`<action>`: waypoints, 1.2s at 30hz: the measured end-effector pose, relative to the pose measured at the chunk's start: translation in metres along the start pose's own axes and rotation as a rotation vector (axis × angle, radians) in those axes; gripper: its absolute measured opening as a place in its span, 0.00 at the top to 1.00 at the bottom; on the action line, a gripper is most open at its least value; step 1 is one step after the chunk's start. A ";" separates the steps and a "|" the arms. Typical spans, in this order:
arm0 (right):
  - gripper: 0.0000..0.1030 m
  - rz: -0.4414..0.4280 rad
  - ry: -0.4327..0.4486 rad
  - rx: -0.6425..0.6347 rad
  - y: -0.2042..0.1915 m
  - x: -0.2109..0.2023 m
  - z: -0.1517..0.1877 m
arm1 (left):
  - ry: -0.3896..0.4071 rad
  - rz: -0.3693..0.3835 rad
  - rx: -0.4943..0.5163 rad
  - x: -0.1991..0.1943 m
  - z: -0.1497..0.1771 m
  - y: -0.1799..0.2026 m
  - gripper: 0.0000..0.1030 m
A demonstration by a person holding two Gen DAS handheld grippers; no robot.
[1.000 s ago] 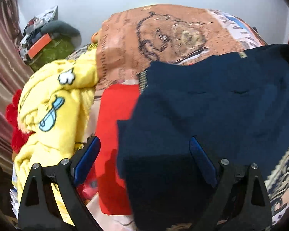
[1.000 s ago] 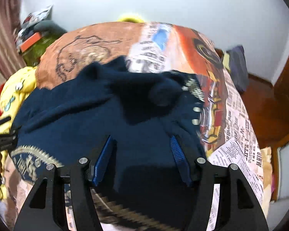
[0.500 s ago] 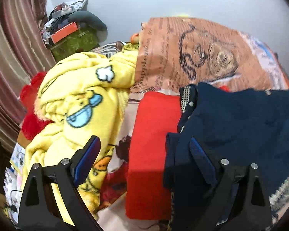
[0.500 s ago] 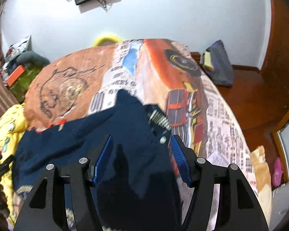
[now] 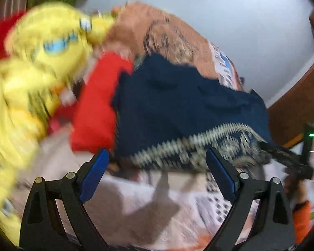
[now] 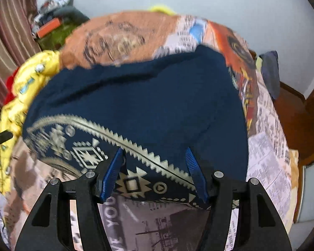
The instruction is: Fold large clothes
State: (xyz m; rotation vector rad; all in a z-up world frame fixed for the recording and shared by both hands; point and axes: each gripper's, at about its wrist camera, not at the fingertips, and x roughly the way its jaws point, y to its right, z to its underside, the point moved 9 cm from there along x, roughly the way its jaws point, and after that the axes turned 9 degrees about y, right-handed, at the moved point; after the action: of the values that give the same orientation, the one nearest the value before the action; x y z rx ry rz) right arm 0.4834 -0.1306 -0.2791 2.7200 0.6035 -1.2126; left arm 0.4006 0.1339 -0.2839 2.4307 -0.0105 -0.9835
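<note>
A navy blue garment (image 6: 140,108) with a cream patterned border lies flat on the printed bedspread (image 6: 268,154). It also shows in the left wrist view (image 5: 178,108), blurred. My right gripper (image 6: 155,171) is open, its fingers over the garment's near patterned edge. My left gripper (image 5: 157,171) is open and empty, just short of the garment's near edge, over bare bedspread (image 5: 136,205). The right gripper's body (image 5: 299,163) shows at the right edge of the left wrist view.
A folded red garment (image 5: 98,104) lies left of the navy one. A yellow cartoon-print blanket (image 5: 31,62) is heaped further left, also in the right wrist view (image 6: 23,92). A green box with clutter (image 6: 52,31) stands far left. A wooden floor (image 6: 291,115) lies right of the bed.
Both grippers have pulled back toward the near edge of the bed. The navy garment, loose and bunched before, now lies spread flat with its patterned border toward me.
</note>
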 end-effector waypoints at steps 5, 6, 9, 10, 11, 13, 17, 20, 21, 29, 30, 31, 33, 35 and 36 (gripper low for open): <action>0.29 -0.025 -0.003 0.070 0.012 0.005 0.008 | -0.089 0.091 -0.143 0.026 0.030 -0.001 0.09; 0.29 -0.029 -0.004 0.064 0.013 0.005 0.009 | -0.102 0.116 -0.173 0.031 0.032 0.001 0.09; 0.26 -0.027 0.003 0.042 0.013 0.004 0.013 | -0.077 0.174 -0.217 0.041 0.026 0.008 0.09; 0.25 -0.026 0.006 0.039 0.013 0.003 0.014 | -0.073 0.188 -0.229 0.047 0.022 0.010 0.09; 0.24 -0.025 0.009 0.038 0.013 0.003 0.015 | -0.075 0.199 -0.251 0.052 0.019 0.011 0.10; 0.24 -0.030 0.015 0.047 0.013 0.003 0.016 | -0.086 0.215 -0.284 0.058 0.014 0.013 0.21; 0.23 -0.042 0.013 0.057 0.013 0.005 0.015 | -0.017 0.248 -0.193 0.042 -0.014 0.038 0.31; 0.23 -0.045 0.013 0.055 0.013 0.006 0.015 | 0.041 0.230 -0.122 0.032 -0.032 0.050 0.31; 0.22 -0.046 0.014 0.057 0.013 0.006 0.015 | 0.056 0.210 -0.103 0.033 -0.037 0.052 0.31; 0.21 -0.047 0.019 0.056 0.013 0.007 0.015 | 0.013 0.156 -0.253 0.087 -0.022 0.005 0.31; 0.21 -0.048 0.018 0.055 0.013 0.007 0.015 | 0.029 0.158 -0.270 0.092 -0.025 0.002 0.31; 0.21 -0.049 0.017 0.055 0.013 0.007 0.015 | 0.043 0.159 -0.284 0.095 -0.029 0.001 0.31; 0.21 -0.049 0.017 0.058 0.013 0.007 0.015 | 0.069 0.144 -0.294 0.099 -0.039 0.002 0.32; 0.21 -0.047 0.013 0.059 0.013 0.007 0.015 | 0.093 0.102 -0.282 0.102 -0.047 0.001 0.38; 0.21 -0.044 0.003 0.065 0.014 0.006 0.015 | 0.102 0.054 -0.262 0.105 -0.052 0.001 0.46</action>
State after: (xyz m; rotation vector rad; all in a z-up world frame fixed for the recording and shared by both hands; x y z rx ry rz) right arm 0.4818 -0.1449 -0.2947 2.7765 0.6379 -1.2602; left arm 0.5121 0.1361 -0.3201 2.2242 0.0834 -0.7831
